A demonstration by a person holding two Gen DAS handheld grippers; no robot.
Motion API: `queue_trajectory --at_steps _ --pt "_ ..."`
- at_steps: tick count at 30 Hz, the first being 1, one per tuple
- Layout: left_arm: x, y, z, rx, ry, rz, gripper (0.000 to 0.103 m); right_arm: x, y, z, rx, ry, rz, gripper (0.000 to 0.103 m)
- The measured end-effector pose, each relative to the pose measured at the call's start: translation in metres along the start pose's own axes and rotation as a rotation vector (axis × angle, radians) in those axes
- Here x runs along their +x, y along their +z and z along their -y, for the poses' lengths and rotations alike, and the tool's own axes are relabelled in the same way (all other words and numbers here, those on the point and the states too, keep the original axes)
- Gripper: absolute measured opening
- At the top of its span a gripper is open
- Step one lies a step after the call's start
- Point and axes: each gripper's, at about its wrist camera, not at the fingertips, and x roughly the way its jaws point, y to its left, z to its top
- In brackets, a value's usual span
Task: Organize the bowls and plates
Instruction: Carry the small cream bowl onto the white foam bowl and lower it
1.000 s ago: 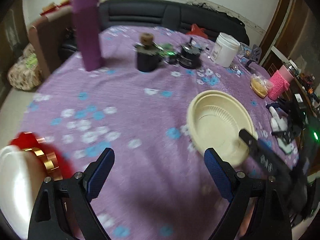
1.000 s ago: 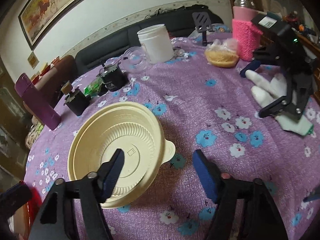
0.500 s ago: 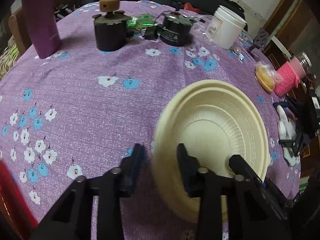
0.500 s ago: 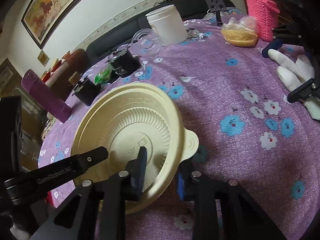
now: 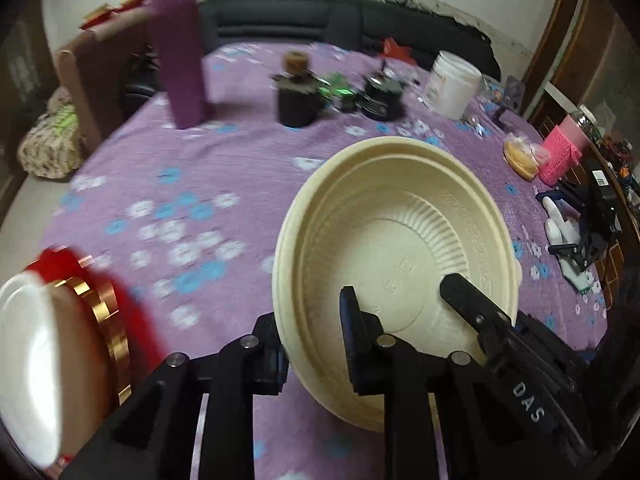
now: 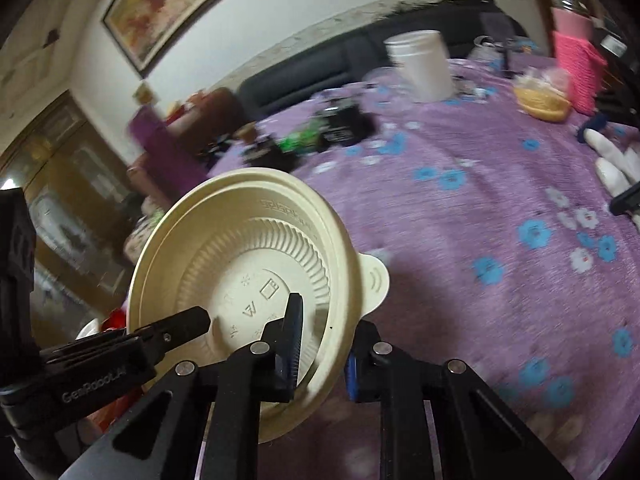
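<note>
Cream plastic bowl [image 5: 394, 224], ribbed inside with a small tab handle on its rim, is tilted and lifted off the purple flowered tabletop [image 5: 200, 184]. Both tools grip it.

Left tongs [image 5: 314, 334]: pinching the bowl's near rim, one finger outside the wall, the other inside the basin. In the left wrist view the right tool's finger shows at the bowl's right side, reaching into the basin.

Right tongs [image 6: 320, 354]: pinching the rim just beside the tab handle, one blue-padded finger inside, one outside. In the right wrist view a finger of the left tool reaches into the basin from the left.

Bowl position: held between the two tools, above the near part of the tabletop, its open side facing the cameras.

Near left, in the left wrist view: a white plate [image 5: 30, 364] lying on a red and gold object [image 5: 106, 320], blurred.

Farther back on the tabletop: tall purple container [image 5: 180, 46], dark jar with cork stopper [image 5: 296, 92], second dark jar [image 5: 382, 96], white tub [image 5: 452, 84], pink knitted cover [image 5: 560, 156]. A white glove [image 6: 616, 168] lies at the right edge.
</note>
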Motion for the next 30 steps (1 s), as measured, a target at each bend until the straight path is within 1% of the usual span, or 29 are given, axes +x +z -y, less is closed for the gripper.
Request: queue_trajectory --at_steps 2,4,5,6,7,9,10,13,16,19,23,28,30 --pt "-0.018 -0.010 -0.010 -0.010 0.015 0.033 0.020 -0.004 -0.009 -0.017 -0.020 0.045 -0.009 0.020" --pt "-0.041 -0.024 -0.024 -0.021 0.045 0.078 0.021 -0.008 -0.015 -0.034 -0.043 0.062 -0.010 0.020" --pt "-0.047 -0.028 -0.028 -0.024 0.057 0.092 0.021 -0.011 -0.019 -0.045 -0.059 0.067 -0.008 0.020" --pt "-0.060 -0.035 -0.038 -0.032 0.081 0.122 0.021 -0.016 -0.024 -0.059 -0.079 0.077 -0.002 0.020" --pt "-0.067 -0.038 -0.043 -0.039 0.093 0.140 0.023 -0.019 -0.026 -0.070 -0.092 0.085 0.003 0.021" --pt "-0.081 -0.045 -0.059 -0.065 0.111 0.165 0.027 -0.025 -0.032 -0.093 -0.117 0.108 0.011 0.021" --pt "-0.091 -0.050 -0.073 -0.094 0.119 0.179 0.029 -0.028 -0.035 -0.105 -0.132 0.117 0.010 0.021" --pt "-0.111 -0.061 -0.103 -0.152 0.143 0.210 0.030 -0.029 -0.043 -0.147 -0.215 0.127 0.010 0.022" --pt "-0.129 -0.072 -0.136 -0.198 0.190 0.242 0.030 -0.024 -0.052 -0.192 -0.300 0.140 -0.004 0.022" --pt "-0.134 -0.078 -0.164 -0.241 0.225 0.244 0.030 -0.011 -0.059 -0.223 -0.341 0.154 -0.035 0.022" --pt "-0.127 -0.080 -0.194 -0.278 0.258 0.228 0.030 0.006 -0.069 -0.254 -0.396 0.132 -0.060 0.022" --pt "-0.109 -0.074 -0.216 -0.283 0.309 0.219 0.030 0.030 -0.077 -0.275 -0.444 0.078 -0.083 0.024" --pt "-0.102 -0.073 -0.221 -0.290 0.313 0.212 0.030 0.038 -0.079 -0.278 -0.452 0.059 -0.091 0.024"
